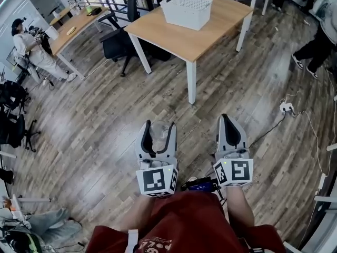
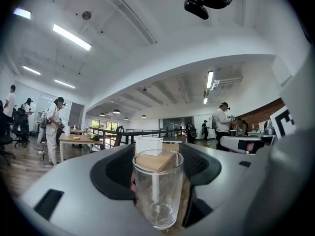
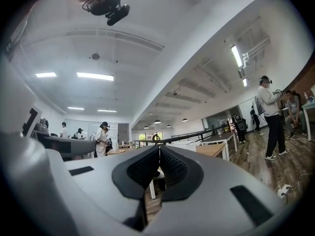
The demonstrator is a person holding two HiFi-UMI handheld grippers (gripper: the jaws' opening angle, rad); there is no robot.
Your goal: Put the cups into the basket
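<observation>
Cup (image 1: 159,133) upright between the left gripper's (image 1: 157,124) jaws. Right gripper (image 1: 230,119) just to its right, side by side, both pointing the same way, nothing between its jaws. Table (image 1: 210,33) ahead of both grippers, well apart, slightly right of the left gripper's line. Basket (image 1: 187,9) on the table, toward its far side, ahead of the left gripper. Chair (image 1: 117,44) at the table's left edge, ahead-left of the left gripper. Second table (image 1: 79,25) further ahead-left, a person (image 1: 31,49) beside its left end. Power strip (image 1: 286,107) on the floor, ahead-right of the right gripper, near.
</observation>
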